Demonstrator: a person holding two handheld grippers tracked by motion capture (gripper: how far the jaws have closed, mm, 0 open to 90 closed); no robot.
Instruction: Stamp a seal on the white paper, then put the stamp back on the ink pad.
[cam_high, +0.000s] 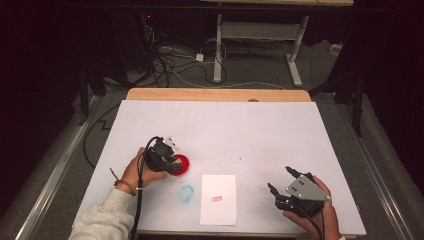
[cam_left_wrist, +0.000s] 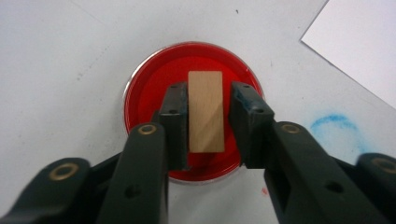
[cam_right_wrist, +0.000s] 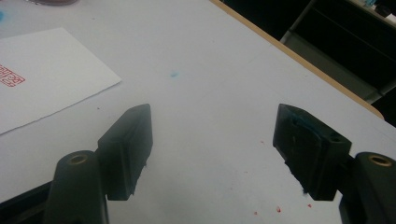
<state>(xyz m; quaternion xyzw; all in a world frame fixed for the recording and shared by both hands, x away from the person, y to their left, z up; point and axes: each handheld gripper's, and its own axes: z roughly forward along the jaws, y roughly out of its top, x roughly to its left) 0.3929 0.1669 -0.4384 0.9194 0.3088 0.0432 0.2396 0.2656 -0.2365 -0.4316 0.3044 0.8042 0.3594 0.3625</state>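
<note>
your left claw (cam_left_wrist: 205, 116) sits right over the red ink pad (cam_left_wrist: 144, 79), with the wooden stamp block (cam_left_wrist: 206, 109) standing between its jaws. one jaw touches the block's side, the other stands a sliver off it, so the claw is slightly spread and not pinching; the block appears to rest on the pad by itself. from the high view your left hand (cam_high: 137, 170) holds that claw at the left part of the white worktop (cam_high: 225, 125).

moving right: a blue smudge (cam_high: 186, 194), then the sheet of paper (cam_high: 218, 199) with a red stamp mark (cam_high: 216, 199) on it, then your right claw (cam_high: 280, 186), jaws spread wide and holding nothing, near the front right of the worktop.

risks, as i judge them: if you pull the left claw away crooked, the jaw in contact could drag the block over and smear ink on the worktop. if you re-grip off-centre, the block may twist or slip.
</note>
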